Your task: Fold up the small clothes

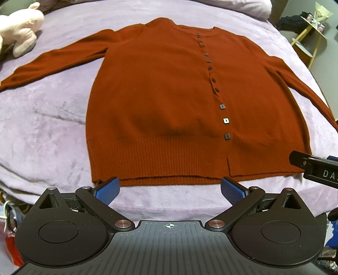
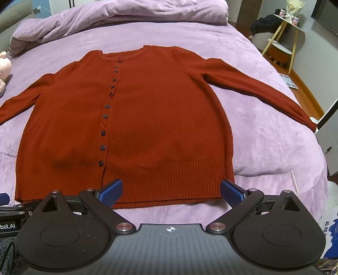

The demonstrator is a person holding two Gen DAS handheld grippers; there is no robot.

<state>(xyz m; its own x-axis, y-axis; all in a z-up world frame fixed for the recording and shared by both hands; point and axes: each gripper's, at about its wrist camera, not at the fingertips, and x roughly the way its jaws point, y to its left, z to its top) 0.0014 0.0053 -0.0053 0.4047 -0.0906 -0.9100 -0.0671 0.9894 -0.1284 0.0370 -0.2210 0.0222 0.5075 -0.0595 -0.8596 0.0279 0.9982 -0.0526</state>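
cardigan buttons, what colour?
Dark grey-brown, square buttons on the rust-red cardigan; clearest in the left wrist view.

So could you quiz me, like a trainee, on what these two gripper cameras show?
1. True or false: the rust-red cardigan is already folded in half.
2. The left gripper is: A open, B shut on the hem, C out of view.
3. Fill in: the cardigan lies on a ____ blanket.

Key: 1 false, it lies flat with both sleeves spread out. 2 A; the right gripper is open too. 3 lilac.

Home bedroom: bed [image 2: 264, 118], rumpled duvet [image 2: 118, 12], plush toy [image 1: 20, 29].
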